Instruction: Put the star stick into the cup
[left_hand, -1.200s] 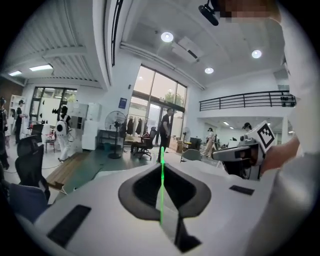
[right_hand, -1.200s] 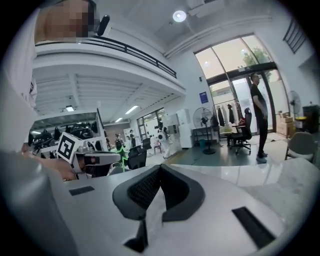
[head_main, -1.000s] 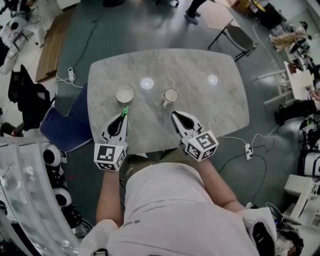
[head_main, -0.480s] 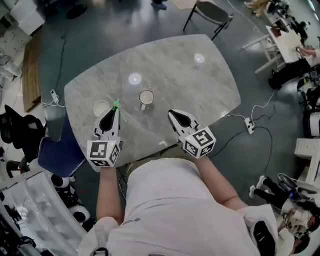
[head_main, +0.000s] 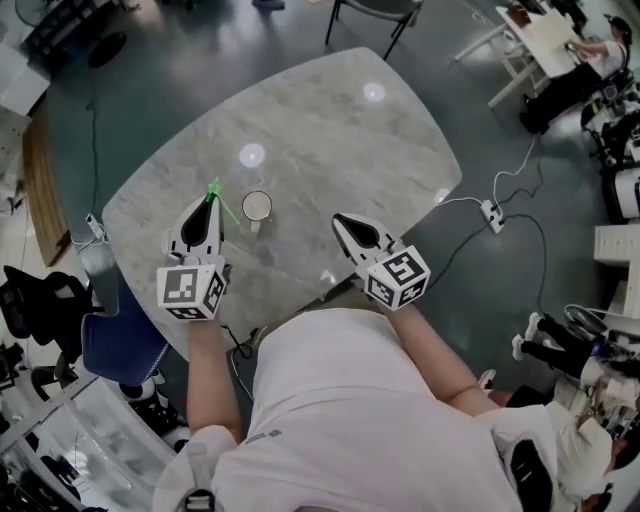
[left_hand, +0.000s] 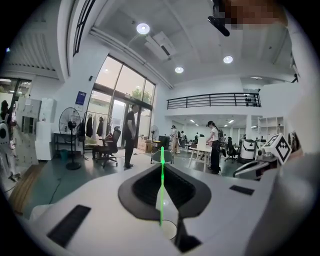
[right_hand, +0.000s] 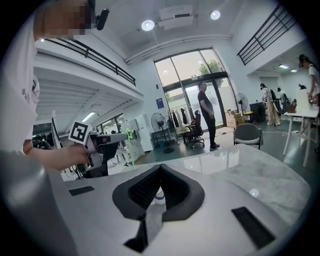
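Note:
A thin green star stick (head_main: 222, 203) stands between the jaws of my left gripper (head_main: 208, 203), which is shut on it. In the left gripper view the stick (left_hand: 162, 172) runs straight up the middle of the jaws. The star tip (head_main: 212, 187) pokes out ahead of the gripper. A white cup (head_main: 257, 207) stands on the marble table (head_main: 340, 130), just right of the star tip. My right gripper (head_main: 339, 221) hovers right of the cup, shut and holding nothing. The cup (right_hand: 159, 196) shows through the gap in the right gripper's jaws.
The table's near edge runs under both grippers. A blue chair (head_main: 110, 335) stands at the left, and a power strip (head_main: 491, 212) with cables lies on the floor at the right. People stand in the hall beyond. My left gripper (right_hand: 100, 142) with the star shows in the right gripper view.
The head view has swung, so the table sits turned and further left. My left gripper has carried the stick forward and closer to the cup. A second cup near the left gripper is no longer visible.

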